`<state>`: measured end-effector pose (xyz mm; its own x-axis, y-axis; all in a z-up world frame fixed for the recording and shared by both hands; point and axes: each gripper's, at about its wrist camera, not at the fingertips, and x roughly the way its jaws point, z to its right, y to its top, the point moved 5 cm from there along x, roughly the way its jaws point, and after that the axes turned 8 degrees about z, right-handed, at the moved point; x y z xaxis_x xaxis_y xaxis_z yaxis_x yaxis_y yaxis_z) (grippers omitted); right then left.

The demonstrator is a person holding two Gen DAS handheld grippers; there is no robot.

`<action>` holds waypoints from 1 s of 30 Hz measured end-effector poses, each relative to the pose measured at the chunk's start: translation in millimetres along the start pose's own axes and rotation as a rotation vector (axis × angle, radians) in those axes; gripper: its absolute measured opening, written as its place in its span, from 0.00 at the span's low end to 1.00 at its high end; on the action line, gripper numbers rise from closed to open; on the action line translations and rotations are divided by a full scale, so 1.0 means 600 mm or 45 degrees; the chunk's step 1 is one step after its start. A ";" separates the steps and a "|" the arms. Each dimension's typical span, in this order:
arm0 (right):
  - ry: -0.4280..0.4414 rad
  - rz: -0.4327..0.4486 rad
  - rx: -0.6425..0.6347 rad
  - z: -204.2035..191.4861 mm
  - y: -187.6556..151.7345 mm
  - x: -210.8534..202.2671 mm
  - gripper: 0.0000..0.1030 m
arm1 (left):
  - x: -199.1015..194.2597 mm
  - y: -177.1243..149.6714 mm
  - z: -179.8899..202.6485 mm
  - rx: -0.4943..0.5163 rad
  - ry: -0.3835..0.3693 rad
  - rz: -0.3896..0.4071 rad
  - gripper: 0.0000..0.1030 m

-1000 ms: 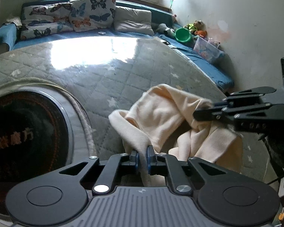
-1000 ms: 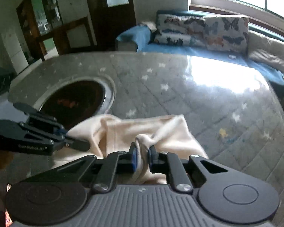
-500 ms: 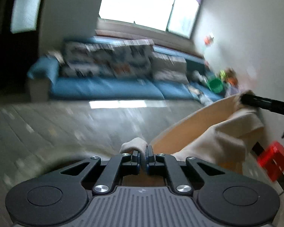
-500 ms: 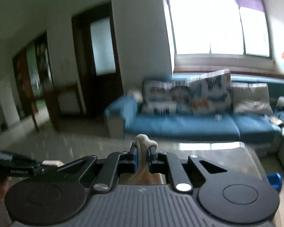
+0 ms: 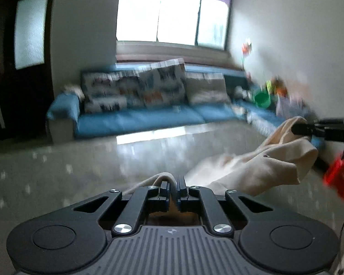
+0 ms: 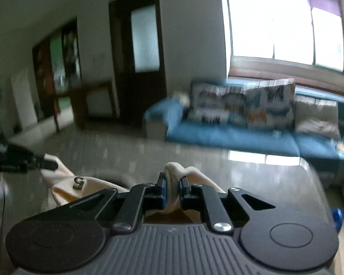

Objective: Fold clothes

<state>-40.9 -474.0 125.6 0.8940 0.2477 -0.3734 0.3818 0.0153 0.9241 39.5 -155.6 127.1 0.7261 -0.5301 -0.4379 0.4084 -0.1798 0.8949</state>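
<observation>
Garment (image 5: 263,169) lifted, 2 edges pinched, spread

Grey quilted star-print mat (image 5: 57,167) as work surface; blurred; sunlit patch at far edge, nearest sofa.

The left gripper (image 5: 172,184) is showing itself as matte black metal: two flat linkage arms are fanning back from each finger, with triangular cut-outs in the outer ones. Bright silver screw heads are glinting at the pivots, and blue pads are lining the inner faces of the fingers (image 5: 164,189). Behind them a grey ribbed plate with a tiny pale emblem is sitting between two round black housings, each bearing a shallow circular recess. The right gripper (image 6: 172,182) is wearing the same build, with black links, silver screws, blue pads and a ribbed grey plate. Small pale lettering is running along the left gripper's side, too blurred for reading
</observation>
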 end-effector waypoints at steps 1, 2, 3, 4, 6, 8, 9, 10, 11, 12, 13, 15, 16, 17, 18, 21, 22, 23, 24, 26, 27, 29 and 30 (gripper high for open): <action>0.009 -0.054 -0.003 -0.005 -0.023 -0.003 0.09 | -0.002 -0.025 0.007 0.006 -0.015 -0.043 0.06; 0.020 -0.103 -0.003 -0.013 -0.043 -0.005 0.09 | -0.003 -0.049 0.014 0.010 -0.031 -0.084 0.06; 0.032 -0.153 -0.002 -0.020 -0.063 -0.008 0.09 | -0.003 -0.072 0.021 0.007 -0.051 -0.122 0.06; 0.043 -0.201 -0.002 -0.027 -0.083 -0.011 0.09 | -0.002 -0.092 0.027 0.008 -0.066 -0.158 0.06; 0.059 -0.263 -0.017 -0.041 -0.115 -0.021 0.09 | -0.001 -0.128 0.039 0.011 -0.102 -0.226 0.06; 0.078 -0.314 -0.009 -0.051 -0.139 -0.031 0.09 | -0.001 -0.160 0.052 0.018 -0.142 -0.285 0.06; 0.085 -0.339 -0.006 -0.055 -0.150 -0.035 0.09 | -0.002 -0.174 0.056 0.017 -0.166 -0.312 0.06; 0.091 -0.361 -0.009 -0.058 -0.160 -0.040 0.09 | -0.002 -0.187 0.058 0.016 -0.185 -0.347 0.06; 0.096 -0.382 -0.013 -0.062 -0.170 -0.044 0.09 | -0.006 -0.205 0.064 0.023 -0.200 -0.385 0.06; 0.101 -0.403 -0.017 -0.065 -0.180 -0.048 0.09 | -0.014 -0.221 0.069 0.037 -0.215 -0.410 0.06; 0.107 -0.425 -0.020 -0.068 -0.190 -0.052 0.09 | -0.021 -0.233 0.074 0.050 -0.229 -0.425 0.06; 0.124 -0.475 -0.008 -0.069 -0.203 -0.053 0.11 | -0.021 -0.245 0.072 0.055 -0.247 -0.451 0.07; 0.132 -0.499 -0.002 -0.070 -0.210 -0.053 0.13 | -0.022 -0.250 0.071 0.057 -0.251 -0.465 0.07; 0.127 -0.507 0.001 -0.068 -0.213 -0.055 0.15 | -0.022 -0.253 0.068 0.069 -0.248 -0.479 0.07; 0.121 -0.515 0.004 -0.067 -0.216 -0.056 0.17 | -0.022 -0.253 0.065 0.079 -0.244 -0.484 0.08; 0.115 -0.509 0.023 -0.053 -0.207 -0.063 0.22 | -0.028 -0.245 0.055 0.081 -0.236 -0.468 0.24; 0.101 -0.496 0.027 -0.046 -0.201 -0.068 0.22 | -0.030 -0.240 0.050 0.080 -0.234 -0.455 0.26; 0.089 -0.490 0.023 -0.040 -0.196 -0.068 0.23 | -0.031 -0.232 0.045 0.088 -0.229 -0.440 0.26; 0.077 -0.481 0.022 -0.035 -0.192 -0.070 0.26 | -0.033 -0.224 0.040 0.095 -0.224 -0.424 0.26; 0.057 -0.458 0.045 -0.016 -0.180 -0.067 0.31 | -0.039 -0.210 0.033 0.091 -0.215 -0.393 0.28; 0.060 -0.447 0.070 -0.007 -0.173 -0.066 0.31 | -0.041 -0.202 0.030 0.088 -0.211 -0.377 0.29; 0.061 -0.418 0.126 0.012 -0.162 -0.063 0.31 | -0.045 -0.187 0.023 0.090 -0.188 -0.337 0.34; 0.059 -0.402 0.157 0.022 -0.157 -0.063 0.31 | -0.045 -0.180 0.019 0.093 -0.177 -0.317 0.35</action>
<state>-107.3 -497.8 51.5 0.7164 0.2932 -0.6331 0.6663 -0.0182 0.7455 -30.3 -131.2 43.4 0.5238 -0.5695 -0.6334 0.5202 -0.3750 0.7673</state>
